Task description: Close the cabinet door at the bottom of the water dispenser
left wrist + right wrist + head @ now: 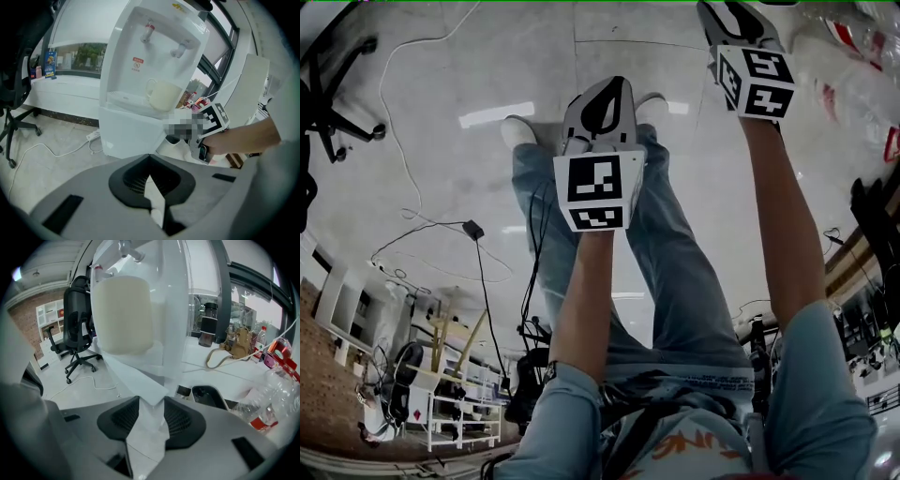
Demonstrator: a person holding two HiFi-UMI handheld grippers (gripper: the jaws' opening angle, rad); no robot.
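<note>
The white water dispenser (pixel 150 70) stands ahead in the left gripper view, with a cream mug (pixel 161 93) on its drip tray. Its lower cabinet front (pixel 126 136) shows white; I cannot make out the door's position. My left gripper (pixel 149 159) hangs back from it, pad tips together and nothing held; in the head view it (pixel 614 89) is over my legs. My right gripper (pixel 151 404) is close against the dispenser, jaws apart, with the tray ledge's corner (pixel 145 385) and white panel showing between the pads. Its marker cube (pixel 214 119) sits at the dispenser's right side.
A black office chair (pixel 77 319) stands on the tiled floor to the left. A power strip with a white cable (pixel 91 136) lies beside the dispenser's base. Clear plastic bottles (pixel 276 394) and a counter with a dark jug (pixel 208 331) are on the right. Cables (pixel 473 230) trail behind me.
</note>
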